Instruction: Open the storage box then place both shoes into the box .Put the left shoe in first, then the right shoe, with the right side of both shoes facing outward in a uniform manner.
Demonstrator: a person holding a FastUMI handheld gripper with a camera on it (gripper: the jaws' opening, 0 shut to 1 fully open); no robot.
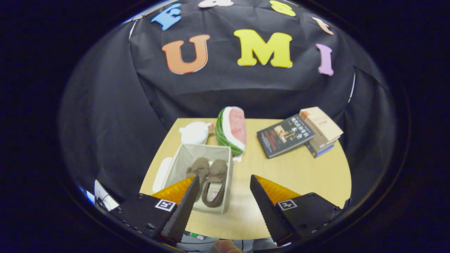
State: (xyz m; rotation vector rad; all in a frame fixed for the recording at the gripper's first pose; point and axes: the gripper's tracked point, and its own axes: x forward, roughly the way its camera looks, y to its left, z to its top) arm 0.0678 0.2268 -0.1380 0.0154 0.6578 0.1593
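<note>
A pale grey fabric storage box (197,154) is showing a whitish lining around two soft brown slip-on shoes (210,175), and a white lid (162,173) is lying beside it on the light tan wooden table (299,172). A plush watermelon slice (232,129) is displaying a green striped rind, a white band and pink flesh next to a white plush toy (194,133). A dark-covered book (284,135) is resting by a stack of beige and blue books (321,131).

On the table (299,168) lie a watermelon-slice plush (232,129), a white plush toy (194,133) beside it, a dark book (284,136) and stacked books (321,130).
</note>
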